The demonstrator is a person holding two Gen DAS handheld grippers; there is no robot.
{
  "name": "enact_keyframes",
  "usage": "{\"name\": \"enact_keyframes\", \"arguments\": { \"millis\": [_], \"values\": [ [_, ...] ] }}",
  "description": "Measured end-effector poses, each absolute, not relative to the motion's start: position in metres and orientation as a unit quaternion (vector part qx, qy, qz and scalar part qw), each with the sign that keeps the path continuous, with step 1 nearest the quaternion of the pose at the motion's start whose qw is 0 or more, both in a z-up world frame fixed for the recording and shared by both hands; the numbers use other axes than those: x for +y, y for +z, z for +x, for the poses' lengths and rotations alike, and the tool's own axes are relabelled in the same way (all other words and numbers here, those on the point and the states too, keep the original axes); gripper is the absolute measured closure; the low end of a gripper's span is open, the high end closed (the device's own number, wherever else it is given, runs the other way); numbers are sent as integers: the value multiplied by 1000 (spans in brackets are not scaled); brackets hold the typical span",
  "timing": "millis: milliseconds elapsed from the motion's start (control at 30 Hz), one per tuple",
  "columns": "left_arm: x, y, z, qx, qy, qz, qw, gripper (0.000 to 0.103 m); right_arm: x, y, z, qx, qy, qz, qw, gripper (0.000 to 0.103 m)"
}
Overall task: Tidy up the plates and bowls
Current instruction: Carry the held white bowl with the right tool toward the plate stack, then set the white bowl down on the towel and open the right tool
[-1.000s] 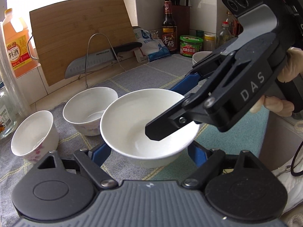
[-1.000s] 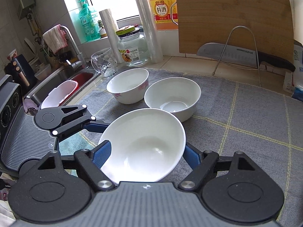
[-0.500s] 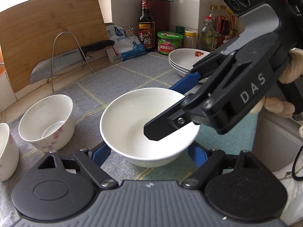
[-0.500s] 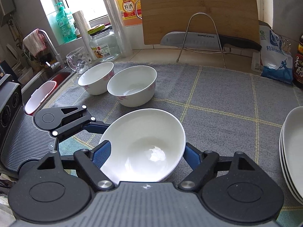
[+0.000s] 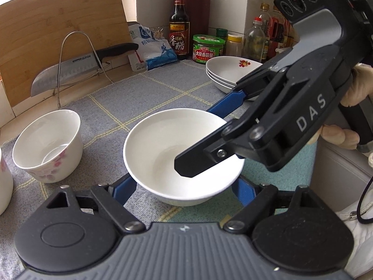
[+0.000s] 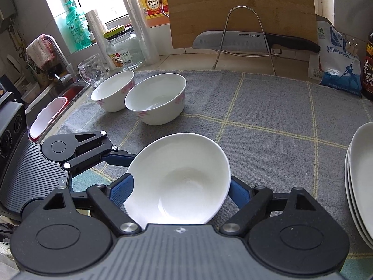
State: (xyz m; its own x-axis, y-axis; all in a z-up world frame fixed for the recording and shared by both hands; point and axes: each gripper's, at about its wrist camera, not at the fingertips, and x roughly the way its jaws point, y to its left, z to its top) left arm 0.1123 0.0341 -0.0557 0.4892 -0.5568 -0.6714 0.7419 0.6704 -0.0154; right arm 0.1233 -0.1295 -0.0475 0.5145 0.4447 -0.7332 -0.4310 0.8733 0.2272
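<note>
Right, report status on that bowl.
Left gripper, right gripper: jaws just opened wider, bowl between both. Bowl seems down on mat. Nothing in the way.

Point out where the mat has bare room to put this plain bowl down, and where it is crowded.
Most open: the grey mat between the flowered bowls and the plate stack, up to the knife rack. Crowded: the far right corner behind the plates, packed with bottles and jars, and the near edge, where both grippers flank the plain bowl.
</note>
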Motion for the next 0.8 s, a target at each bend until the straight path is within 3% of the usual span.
{"name": "enact_keyframes", "arguments": {
  "millis": [167, 400, 800],
  "values": [
    [38, -53, 110, 323, -380, 135, 856, 7, -129, -47, 123, 415, 253, 3, 874, 0],
    [44, -53, 100, 327, -355, 161, 861, 7, -126, -39, 124, 406, 249, -18, 879, 0],
    [96, -41, 108, 335, -251, 113, 901, 3, -102, -22, 129, 373, 236, -103, 892, 0]
  ]
}}
